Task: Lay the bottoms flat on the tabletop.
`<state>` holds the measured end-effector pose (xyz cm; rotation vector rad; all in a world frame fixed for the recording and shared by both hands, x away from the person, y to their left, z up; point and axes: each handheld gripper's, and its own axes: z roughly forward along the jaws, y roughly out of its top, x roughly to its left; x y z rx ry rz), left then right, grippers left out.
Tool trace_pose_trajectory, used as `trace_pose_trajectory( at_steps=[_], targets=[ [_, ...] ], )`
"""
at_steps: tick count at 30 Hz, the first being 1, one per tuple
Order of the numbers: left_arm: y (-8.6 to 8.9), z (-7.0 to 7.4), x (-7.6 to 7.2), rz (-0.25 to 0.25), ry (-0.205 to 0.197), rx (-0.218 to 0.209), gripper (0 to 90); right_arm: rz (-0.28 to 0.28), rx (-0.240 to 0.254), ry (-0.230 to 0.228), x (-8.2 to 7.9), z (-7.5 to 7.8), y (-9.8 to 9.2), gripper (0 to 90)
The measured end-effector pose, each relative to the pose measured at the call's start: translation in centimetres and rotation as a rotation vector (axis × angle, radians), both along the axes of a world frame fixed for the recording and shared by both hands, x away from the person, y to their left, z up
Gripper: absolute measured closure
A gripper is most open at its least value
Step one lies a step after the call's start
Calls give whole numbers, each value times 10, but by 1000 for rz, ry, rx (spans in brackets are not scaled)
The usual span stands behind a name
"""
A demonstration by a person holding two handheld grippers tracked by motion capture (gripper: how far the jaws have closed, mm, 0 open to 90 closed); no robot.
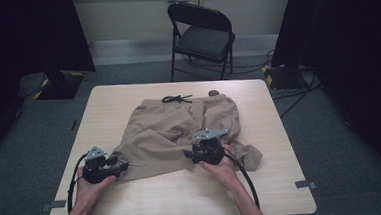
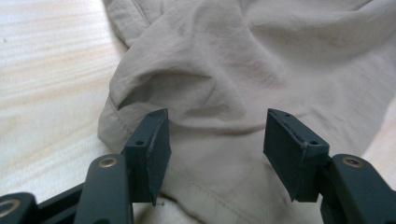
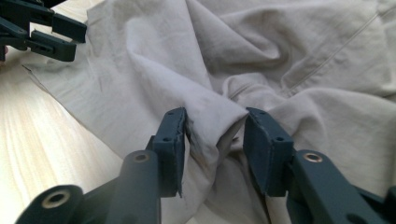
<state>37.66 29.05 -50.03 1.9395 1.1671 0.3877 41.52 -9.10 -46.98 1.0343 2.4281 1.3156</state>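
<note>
Both pairs of jaws are mine, one in each hand, and both sit at the near edge of the tan shorts [image 1: 177,131] spread on the light wooden table [image 1: 281,147]. On my left gripper [image 2: 217,140] the jaws stand wide apart, over the hem of one leg, with nothing pinched between them; in the high view that gripper [image 1: 123,167] rests at the near left corner of the cloth, my left hand [image 1: 90,186] behind it. On my right gripper [image 3: 215,135] the jaws are partly parted with a raised fold of the fabric standing between them; the left pad touches the fold, but I cannot tell whether the fold is truly clamped. From above, that gripper [image 1: 189,154] lies on the cloth near its middle, held by my right hand [image 1: 222,168]. The shorts are rumpled, waistband at the far side with a black drawstring [image 1: 176,99] on the table. A black folding chair [image 1: 201,36] stands beyond the table.
</note>
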Motion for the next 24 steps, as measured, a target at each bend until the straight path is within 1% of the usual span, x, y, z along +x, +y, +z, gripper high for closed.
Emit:
trace_pose_trajectory(
  at_steps=[1, 3, 4, 5, 6, 7, 8, 9, 10, 11, 12, 13, 14, 15, 18, 19, 21, 23, 24],
  targets=[
    [-3, 1, 0, 6, -15, 42, 448, -1, -5, 7, 0, -2, 1, 655],
    [-4, 1, 1, 13, -30, 85, 584, 7, -4, 13, -1, -5, 3, 741],
    [-2, 1, 1, 23, -31, 74, 668, 13, 1, 11, -3, -4, 3, 769],
    [1, 1, 2, 22, -19, 61, 744, 20, 6, 9, -4, -2, 4, 778],
    [3, 0, 2, 23, -7, 34, 814, 21, 12, 8, -5, -1, 4, 787],
    [6, 0, 2, 19, 8, 8, 871, 26, 17, 6, -7, 1, 4, 795],
    [9, -1, 2, 9, 25, -20, 898, 31, 20, 5, -8, 3, 3, 799],
    [11, -1, 1, 4, 35, -40, 900, 36, 20, 3, -10, 5, 3, 799],
    [12, -1, 0, 5, 37, -51, 900, 39, 18, 2, -12, 6, 2, 799],
    [13, 0, -1, 6, 39, -71, 900, 45, 19, 0, -15, 7, 2, 797],
    [15, 1, -3, 3, 38, -99, 900, 50, 20, -1, -17, 8, 2, 795],
    [16, 4, -5, -1, 29, -116, 900, 55, 22, -2, -20, 9, 2, 791],
    [17, 7, -7, -13, 20, -115, 900, 63, 30, -3, -24, 9, 2, 790],
    [17, 10, -10, -17, 17, -139, 900, 69, 28, -5, -27, 9, 2, 791],
    [18, 17, -16, -29, 2, -163, 900, 82, 31, 6, -35, 7, 1, 822],
    [19, 19, -18, -34, -5, -170, 900, 82, 32, 12, -38, 7, 1, 837],
    [19, 21, -21, -36, -12, -148, 900, 90, 46, 16, -45, 9, 1, 845],
    [21, 18, -19, -27, -2, -142, 898, 96, 46, 2, -50, 11, 0, 845],
    [20, 16, -17, -13, 12, -141, 842, 95, 48, 2, -50, 12, 0, 846]
  ],
)
